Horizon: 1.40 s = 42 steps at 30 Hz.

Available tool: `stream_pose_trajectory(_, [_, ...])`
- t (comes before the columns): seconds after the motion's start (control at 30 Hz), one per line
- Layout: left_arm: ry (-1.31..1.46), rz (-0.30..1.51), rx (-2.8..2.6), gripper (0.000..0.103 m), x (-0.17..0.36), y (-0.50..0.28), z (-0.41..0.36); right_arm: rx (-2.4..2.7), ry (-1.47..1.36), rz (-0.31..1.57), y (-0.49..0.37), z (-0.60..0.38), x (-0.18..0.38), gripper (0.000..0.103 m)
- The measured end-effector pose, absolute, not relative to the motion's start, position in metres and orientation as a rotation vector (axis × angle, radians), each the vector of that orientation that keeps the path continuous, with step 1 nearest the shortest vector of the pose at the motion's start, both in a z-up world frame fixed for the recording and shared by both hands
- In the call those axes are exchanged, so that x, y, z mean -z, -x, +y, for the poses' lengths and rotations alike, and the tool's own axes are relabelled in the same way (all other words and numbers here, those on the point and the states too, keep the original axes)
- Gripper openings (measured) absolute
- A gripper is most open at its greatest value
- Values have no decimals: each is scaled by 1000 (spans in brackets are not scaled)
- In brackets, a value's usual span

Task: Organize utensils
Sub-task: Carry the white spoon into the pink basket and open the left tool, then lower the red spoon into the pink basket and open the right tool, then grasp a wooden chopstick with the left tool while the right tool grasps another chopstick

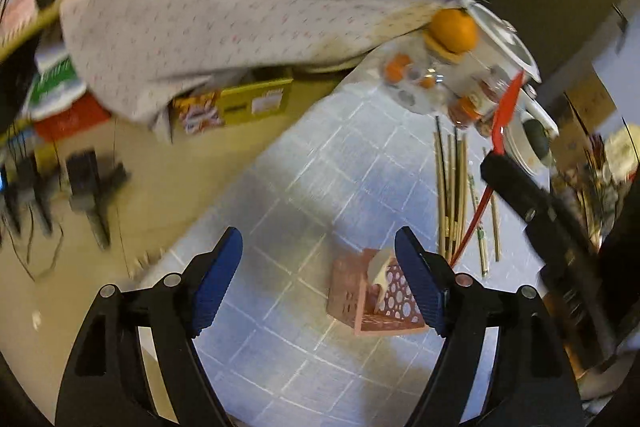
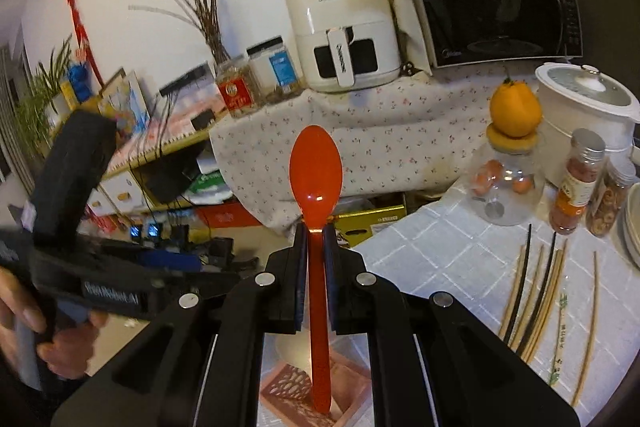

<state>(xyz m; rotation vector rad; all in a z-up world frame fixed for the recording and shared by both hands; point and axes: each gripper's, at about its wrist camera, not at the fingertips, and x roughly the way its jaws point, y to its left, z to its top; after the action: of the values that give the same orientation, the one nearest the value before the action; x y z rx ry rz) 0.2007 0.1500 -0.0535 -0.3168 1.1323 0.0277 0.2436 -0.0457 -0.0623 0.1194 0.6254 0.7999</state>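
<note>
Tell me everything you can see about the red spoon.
The red spoon looks like glossy plastic, with an oval bowl and a long, slim handle. It stands about upright, bowl up, clamped at the neck by the right gripper, whose jaws are shut on it. Its handle end hangs over, or just inside, the pink basket; contact cannot be told. The left gripper is open and clear of it.

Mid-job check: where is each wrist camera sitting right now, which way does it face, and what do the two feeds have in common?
Left wrist: above the table, looking down past the open left gripper at the pink basket and chopsticks; the right gripper enters at the right edge.
Right wrist: low over the basket, facing across to the air fryer; the right gripper clamps the red spoon; the person's left hand shows at left.
Shared: basket, red spoon, chopsticks, orange.
</note>
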Motion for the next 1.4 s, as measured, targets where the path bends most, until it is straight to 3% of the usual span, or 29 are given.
stream_pose_trajectory(0.43, [367, 1135, -40, 78, 58, -203, 153, -762, -61, 687, -225, -48, 110, 14])
stream_pose_trajectory(0.5, [360, 1132, -32, 78, 57, -202, 151, -751, -64, 692, -223, -54, 108, 20])
stream_pose_trajectory(0.63, [352, 1114, -19, 78, 51, -200, 142, -718, -53, 726, -221, -69, 101, 23])
stream_pose_trajectory(0.97, [159, 1004, 14, 78, 26, -191, 69, -529, -25, 908, -225, -168, 98, 61])
stream_pose_trajectory(1.17, [74, 1051, 101, 78, 43, -201, -6, -364, -223, 1127, -260, -251, 148, 61])
stream_pose_trajectory(1.4, [26, 1145, 120, 78, 77, -246, -76, -297, -232, 1169, -286, -285, 172, 61])
